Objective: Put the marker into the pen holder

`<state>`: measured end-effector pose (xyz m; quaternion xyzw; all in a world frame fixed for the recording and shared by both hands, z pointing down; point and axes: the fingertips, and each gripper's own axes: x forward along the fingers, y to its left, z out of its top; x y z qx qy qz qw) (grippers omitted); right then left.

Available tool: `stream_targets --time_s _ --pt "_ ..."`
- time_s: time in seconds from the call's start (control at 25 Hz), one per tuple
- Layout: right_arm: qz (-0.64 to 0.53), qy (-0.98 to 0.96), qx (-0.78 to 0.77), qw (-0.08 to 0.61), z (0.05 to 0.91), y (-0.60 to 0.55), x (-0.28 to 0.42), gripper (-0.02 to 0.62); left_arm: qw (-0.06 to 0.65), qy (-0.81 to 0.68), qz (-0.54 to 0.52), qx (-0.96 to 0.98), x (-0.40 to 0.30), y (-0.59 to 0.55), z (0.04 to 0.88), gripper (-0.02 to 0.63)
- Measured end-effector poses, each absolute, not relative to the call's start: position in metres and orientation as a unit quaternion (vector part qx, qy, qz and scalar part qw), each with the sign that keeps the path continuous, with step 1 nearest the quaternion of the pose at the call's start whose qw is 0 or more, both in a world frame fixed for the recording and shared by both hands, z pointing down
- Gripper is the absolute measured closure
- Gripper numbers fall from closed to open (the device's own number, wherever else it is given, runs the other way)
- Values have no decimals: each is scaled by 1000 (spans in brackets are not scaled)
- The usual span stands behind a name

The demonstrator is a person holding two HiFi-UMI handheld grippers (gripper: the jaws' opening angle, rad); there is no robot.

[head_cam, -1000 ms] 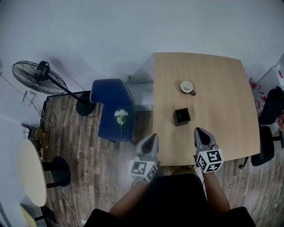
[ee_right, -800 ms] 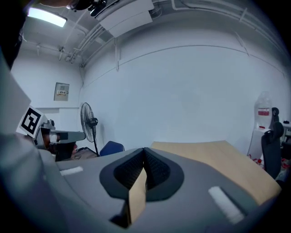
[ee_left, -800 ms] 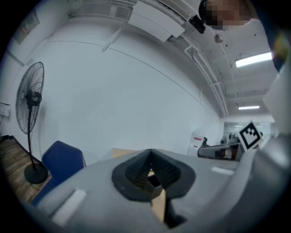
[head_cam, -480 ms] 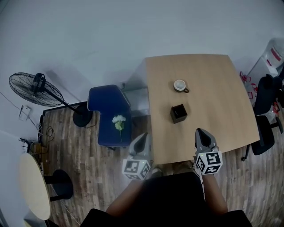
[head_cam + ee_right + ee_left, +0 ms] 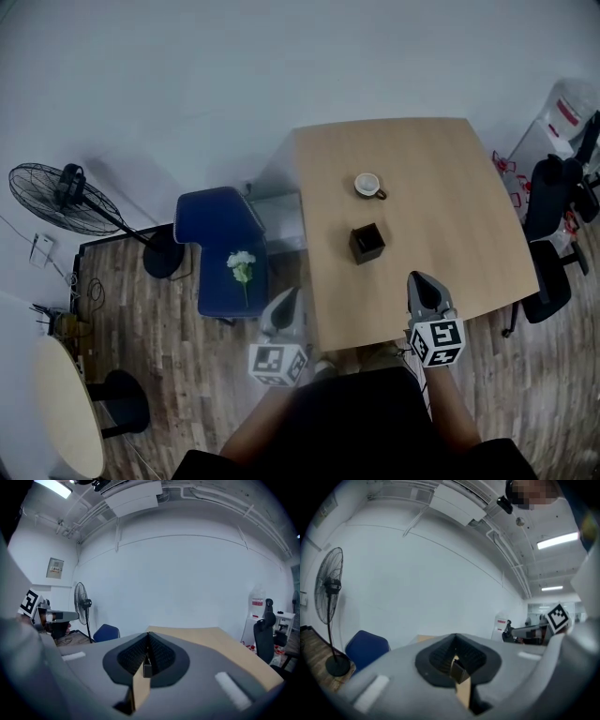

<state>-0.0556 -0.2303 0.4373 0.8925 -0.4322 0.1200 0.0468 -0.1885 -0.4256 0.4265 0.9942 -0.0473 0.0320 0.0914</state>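
The pen holder (image 5: 367, 243) stands mid-worktop (image 5: 450, 187), ahead and a little left of the right tongs (image 5: 424, 281), the nearer pair. The left tongs (image 5: 284, 305) hang beyond the worktop's left edge. Both pairs are closed and empty. No marker shows anywhere; it may be out of frame.

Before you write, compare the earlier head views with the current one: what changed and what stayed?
The view has swung: table, cup and pen holder sit further left in the picture. The left gripper drifted left too, off the table's near corner; the right gripper kept its spot over the near edge. Nothing gripped or released. Both grippers stay shut and empty; cup and holder unmoved on the table.
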Motion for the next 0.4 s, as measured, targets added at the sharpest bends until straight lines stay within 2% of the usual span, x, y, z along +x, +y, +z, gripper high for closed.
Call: stream_targets --time_s 0.4 --pt "119 -444 886 58 438 -225 -52 594 85 -36 32 995 -174 -416 427 604"
